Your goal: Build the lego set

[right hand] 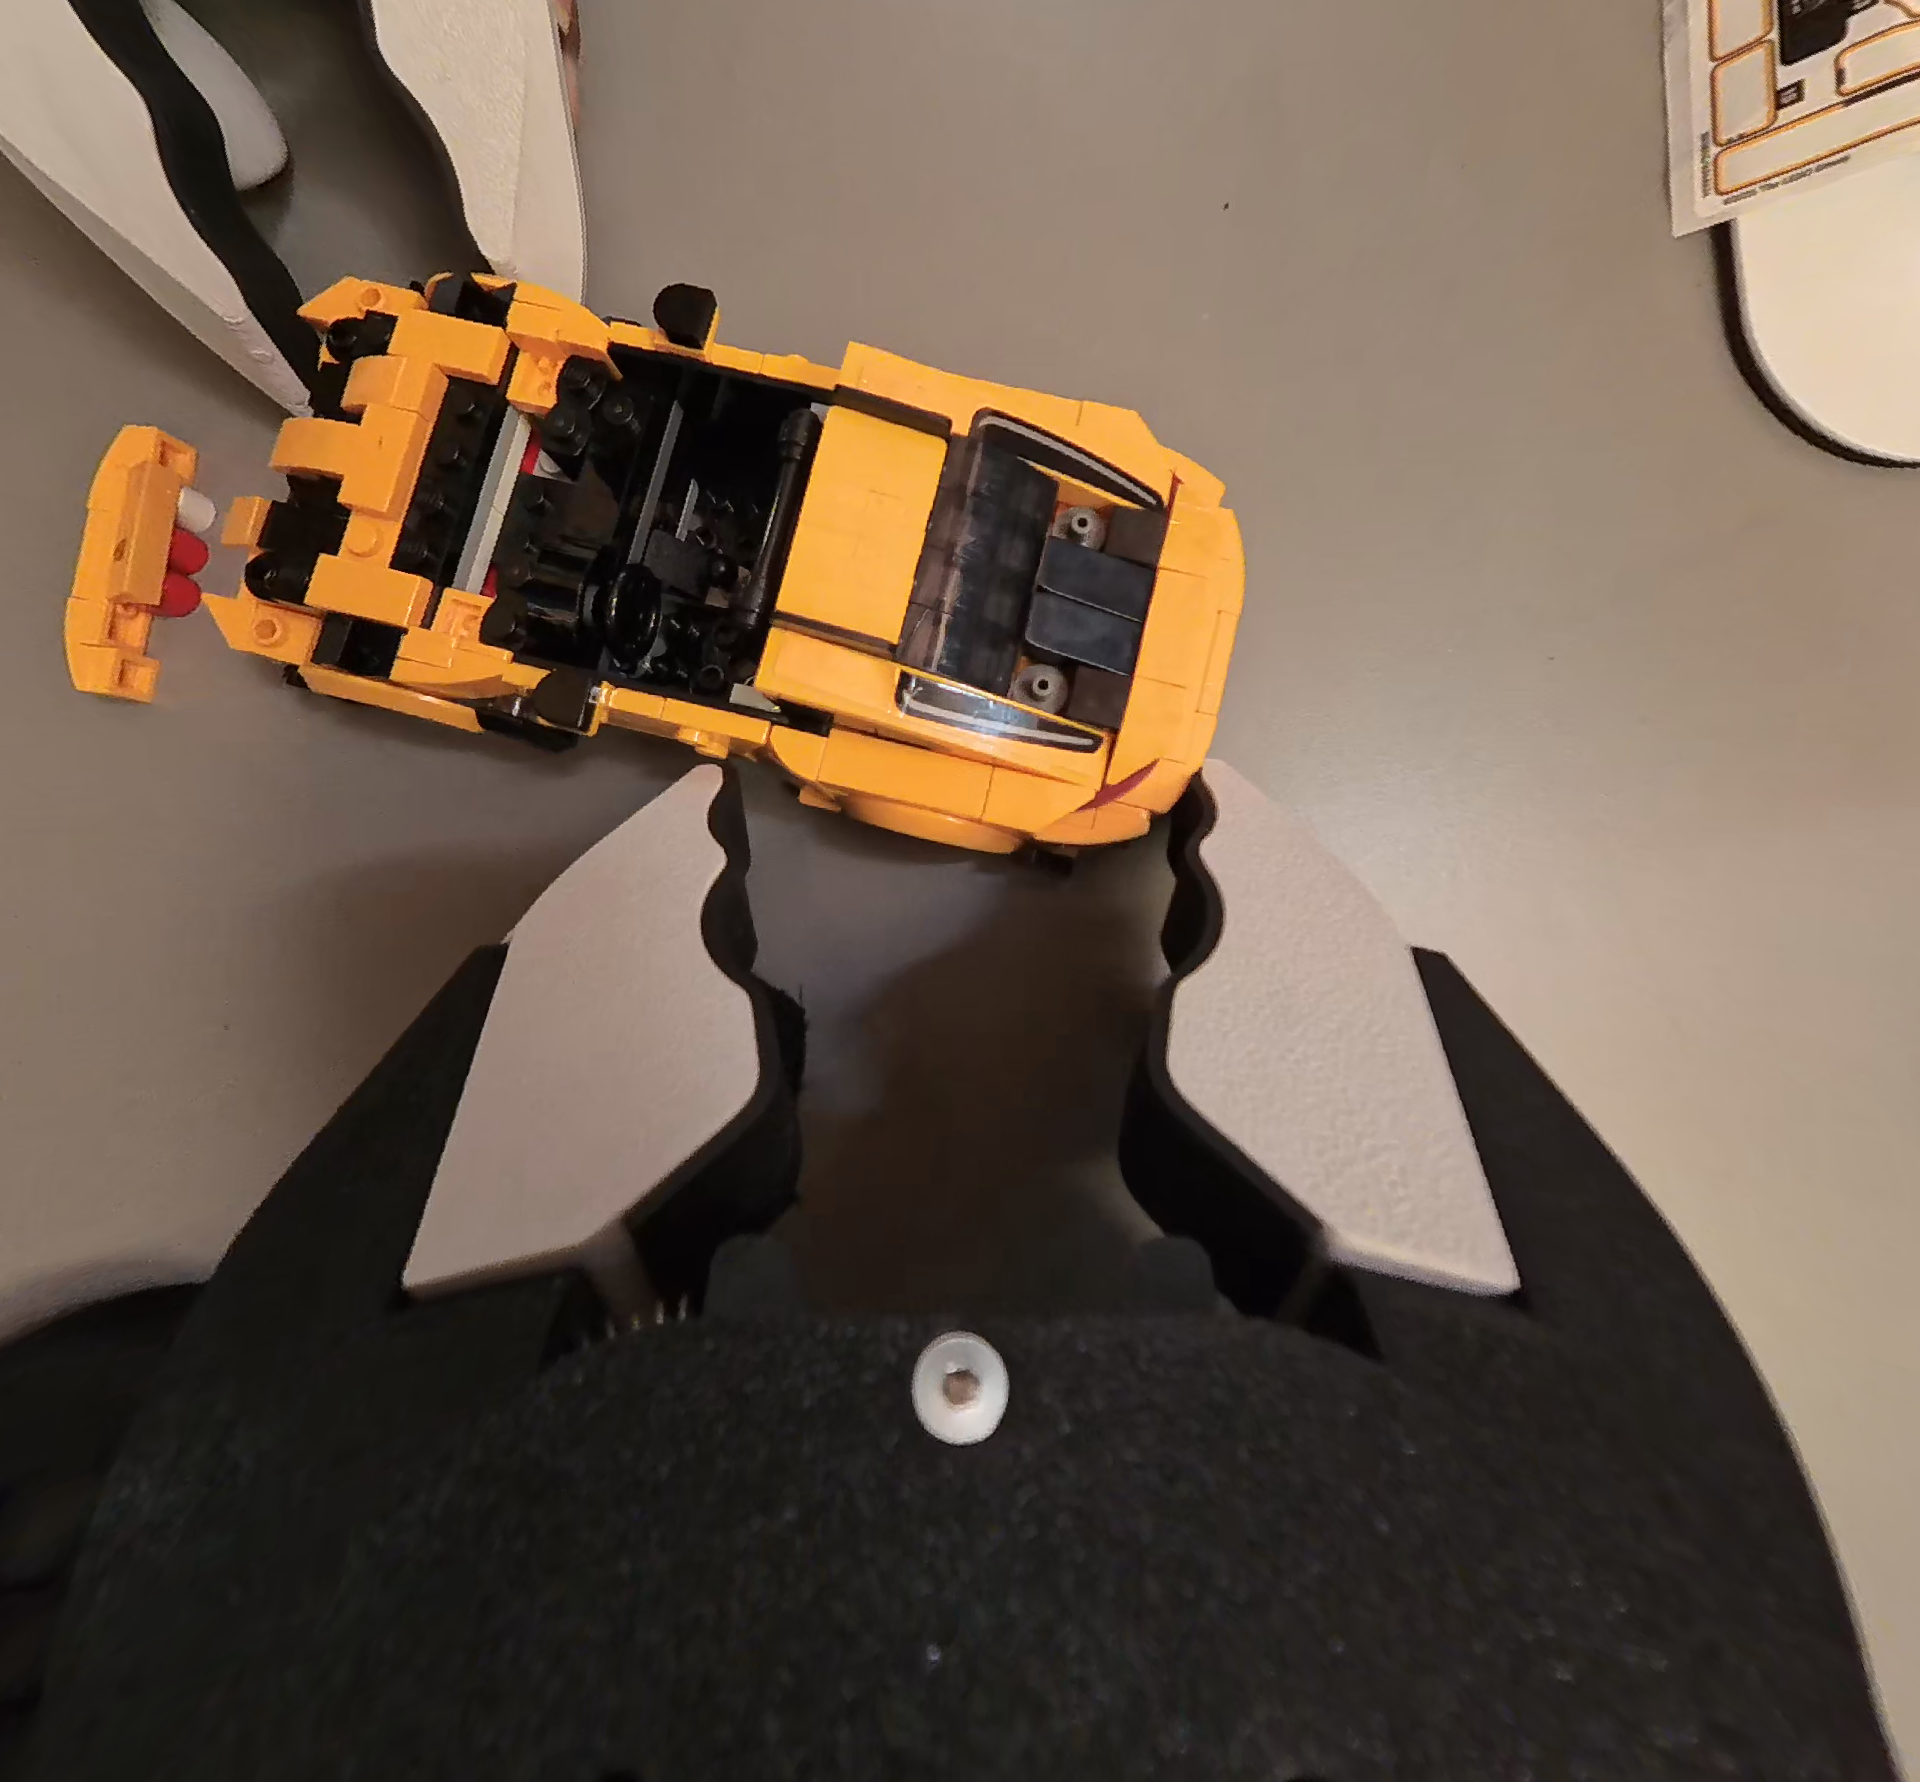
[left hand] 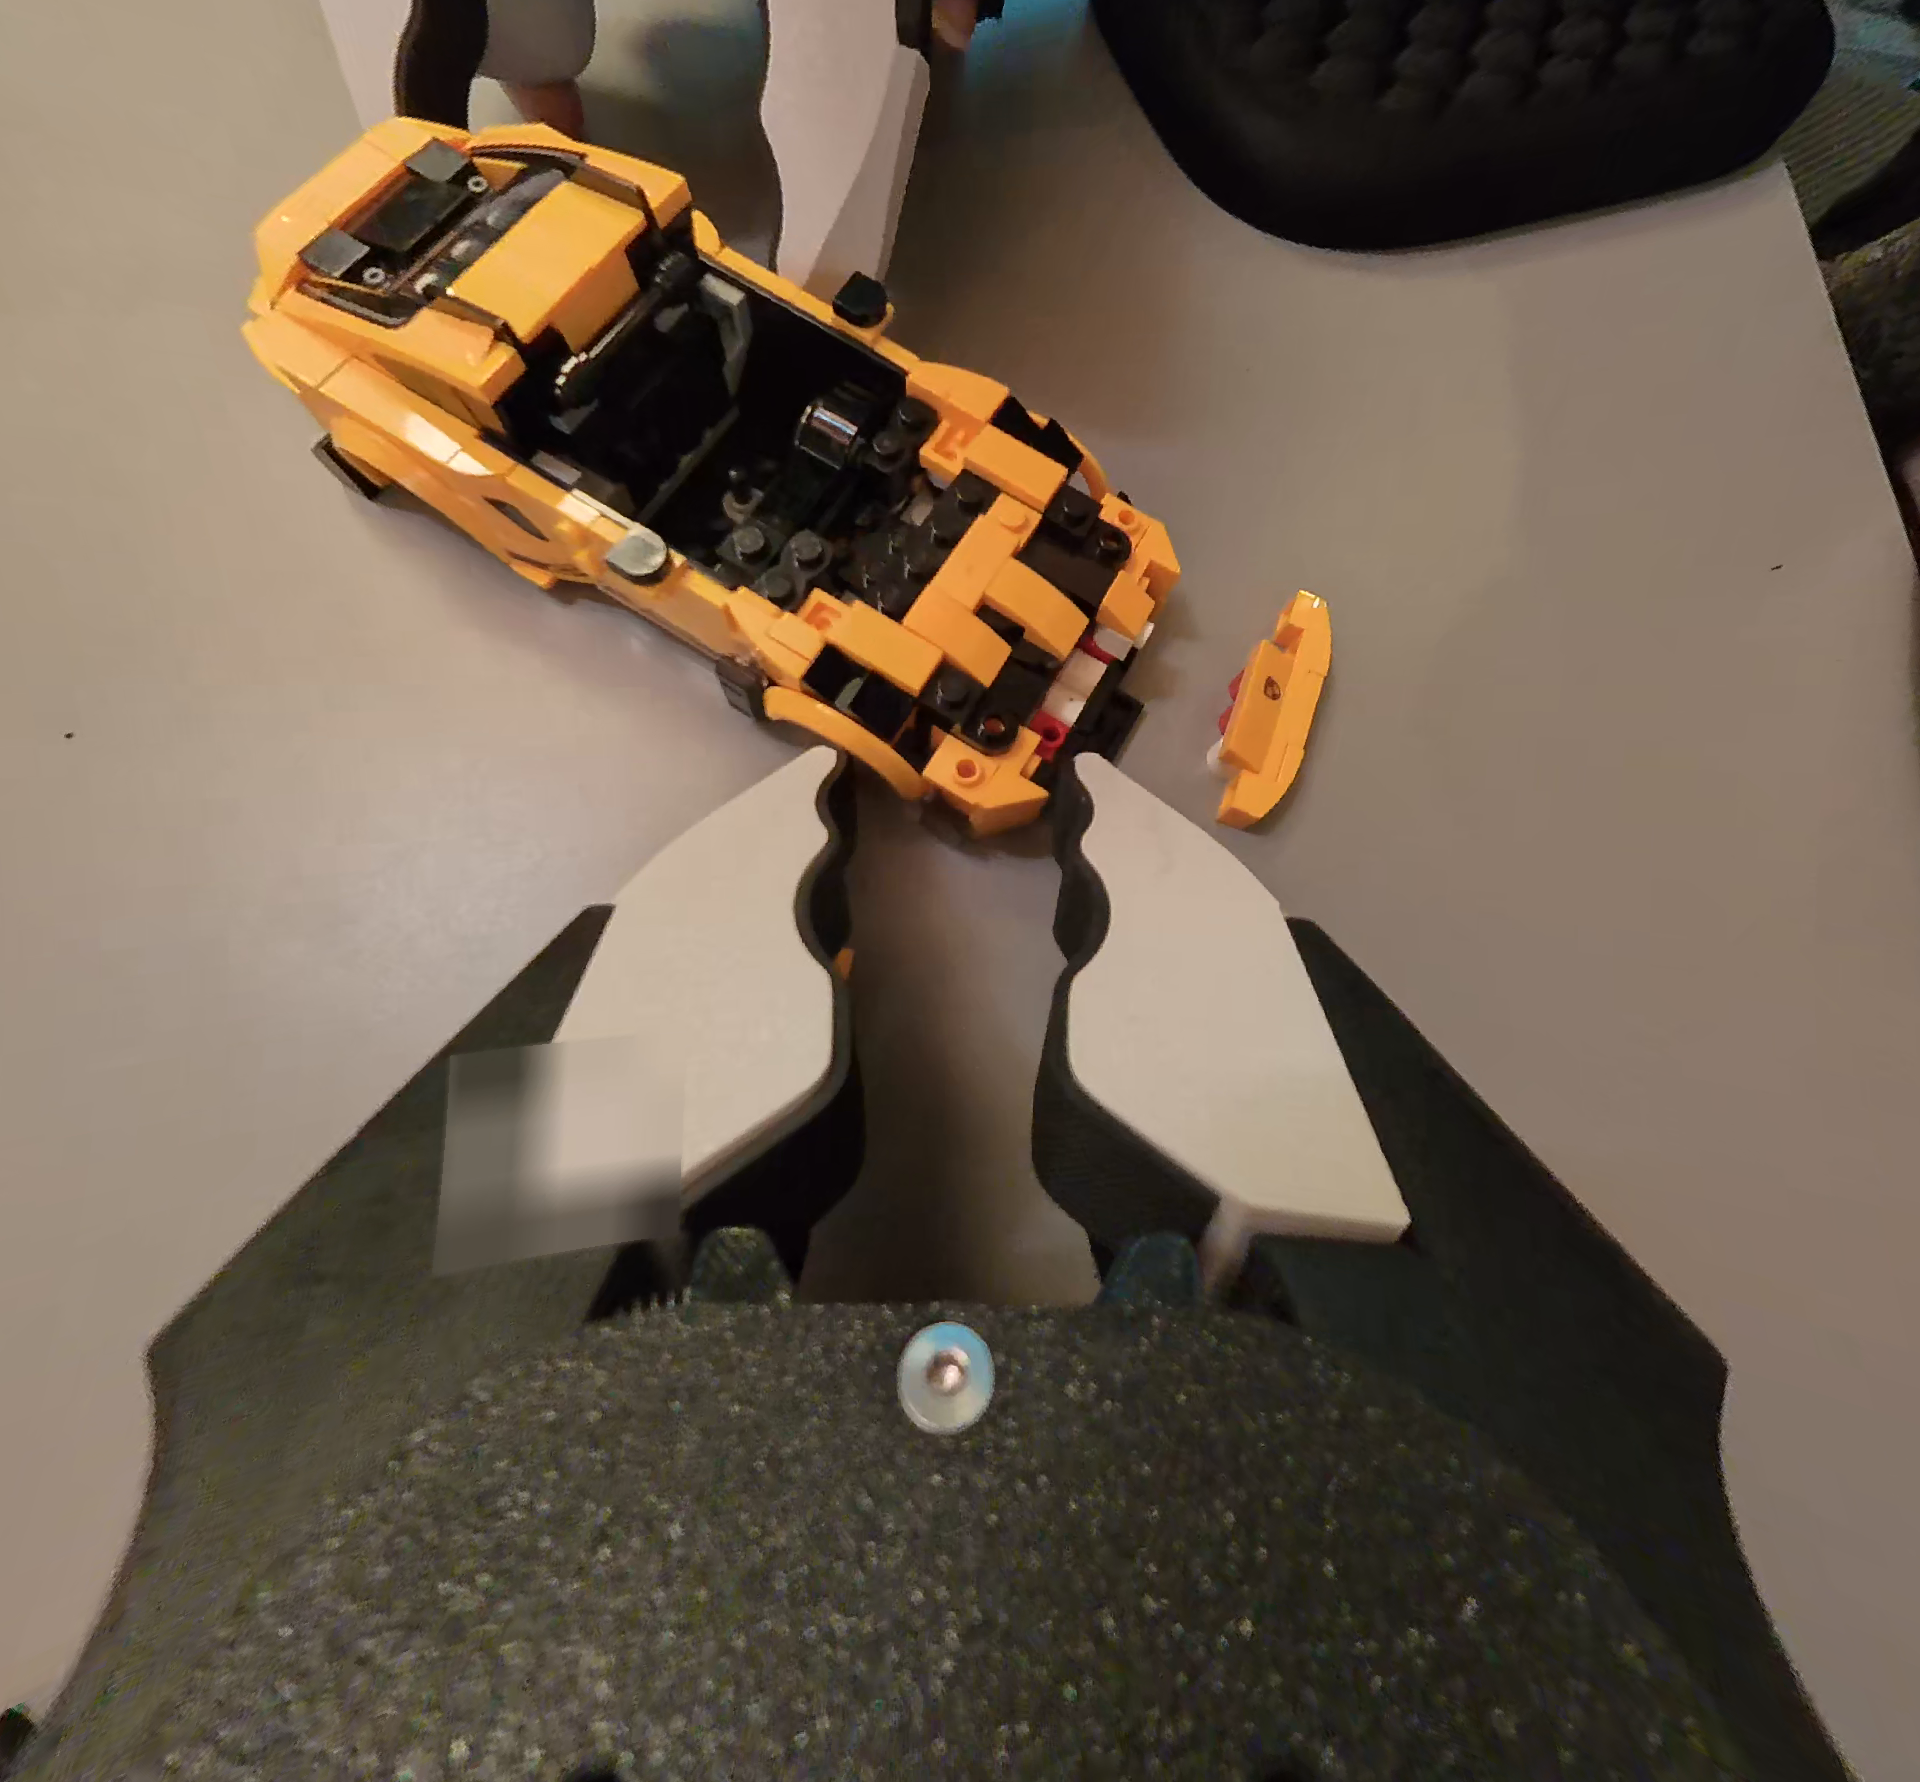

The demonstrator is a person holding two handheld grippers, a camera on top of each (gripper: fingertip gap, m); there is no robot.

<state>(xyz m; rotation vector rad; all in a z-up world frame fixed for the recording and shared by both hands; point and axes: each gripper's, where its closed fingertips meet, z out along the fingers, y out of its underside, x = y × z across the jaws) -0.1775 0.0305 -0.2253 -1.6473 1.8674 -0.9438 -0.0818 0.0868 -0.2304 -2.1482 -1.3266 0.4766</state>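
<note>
A yellow and black lego car [left hand: 623, 402] lies on the grey table [left hand: 312, 901] with its roof off and its cabin open. My left gripper [left hand: 956, 776] is closed on the car's front corner, with a pad touching each side. A loose yellow front bumper piece [left hand: 1273, 709] with red and white pegs lies just off the nose, also in the right wrist view [right hand: 130, 558]. My right gripper [right hand: 956, 782] is open, and its tips straddle the rear wheel arch of the car [right hand: 935, 527]. One finger [left hand: 831, 122] of the right gripper shows on the car's far side.
A black textured cushion [left hand: 1455, 49] lies at the far right by the table edge. A sticker sheet [right hand: 1787, 39] rests on a white, black-rimmed object [right hand: 1849, 330] at the upper right. A hand [left hand: 551, 96] shows behind the car's rear. The loose yellow front bumper piece [left hand: 1273, 709] is about 4 cm from my left fingertips and 11 cm from my right. My right wrist view [right hand: 121, 535] looks at it from another angle.
</note>
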